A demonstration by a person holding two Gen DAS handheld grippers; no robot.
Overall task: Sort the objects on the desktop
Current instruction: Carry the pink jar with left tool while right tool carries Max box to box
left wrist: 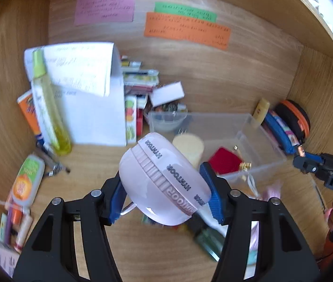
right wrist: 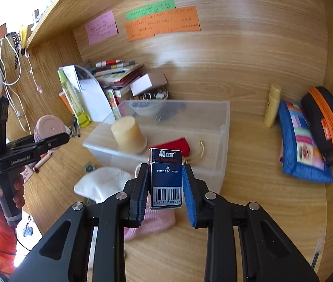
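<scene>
My left gripper [left wrist: 164, 188] is shut on a round pale pink jar [left wrist: 164, 181] with "HYNTOOR" printed on it, held above the wooden desk. The jar also shows in the right wrist view [right wrist: 49, 128], in the left gripper [right wrist: 56, 138]. My right gripper [right wrist: 165, 188] is shut on a small dark blue "Max" box [right wrist: 166, 178] with a barcode, held just in front of a clear plastic bin [right wrist: 222, 127]. The bin [left wrist: 260, 141] holds a yellowish cup [right wrist: 129, 136], a red pouch [right wrist: 173, 145] and a clear bowl [right wrist: 147, 108]. The right gripper shows at the right edge of the left wrist view [left wrist: 303, 162].
A yellow-green bottle [left wrist: 46, 108], white papers [left wrist: 91, 94] and stacked books [right wrist: 119, 75] stand at the back left. A blue patchwork pouch [right wrist: 302, 145], a black-orange case [right wrist: 326, 122] and a yellow tube [right wrist: 272, 105] lie at the right. White and pink cloths [right wrist: 105, 183] lie before the bin.
</scene>
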